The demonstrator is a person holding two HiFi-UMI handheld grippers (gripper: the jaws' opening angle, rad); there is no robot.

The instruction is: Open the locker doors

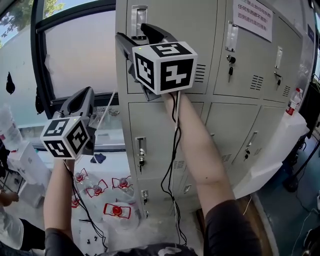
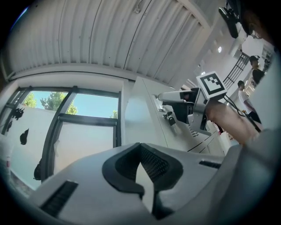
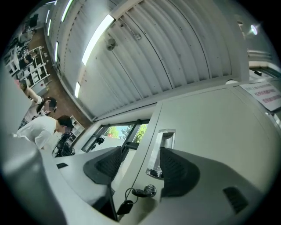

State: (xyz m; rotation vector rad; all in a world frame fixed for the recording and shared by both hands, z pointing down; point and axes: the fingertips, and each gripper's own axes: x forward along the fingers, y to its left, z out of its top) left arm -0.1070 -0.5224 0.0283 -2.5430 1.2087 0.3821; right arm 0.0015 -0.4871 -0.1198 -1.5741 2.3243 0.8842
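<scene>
Your left gripper (image 2: 145, 173) is raised beside the window (image 1: 75, 50); claw pinched together, nothing in it. Your right gripper (image 3: 139, 163) is up at the top-left locker door (image 3: 206, 132); claw wide, straddling the door's left edge; left pad off the locker's side, right pad over the door face; recessed handle (image 3: 160, 151) between them. Key (image 3: 147, 190) sits in the lock just below the handle; fob hanging.

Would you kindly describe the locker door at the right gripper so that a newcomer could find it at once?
Start at the bank of grey metal lockers beside the window, and look along its top row. The door is the leftmost, nearest the window, with the right gripper's jaws apart around its recessed chrome handle. Unlike its neighbour, it bears no white paper notice.
</scene>
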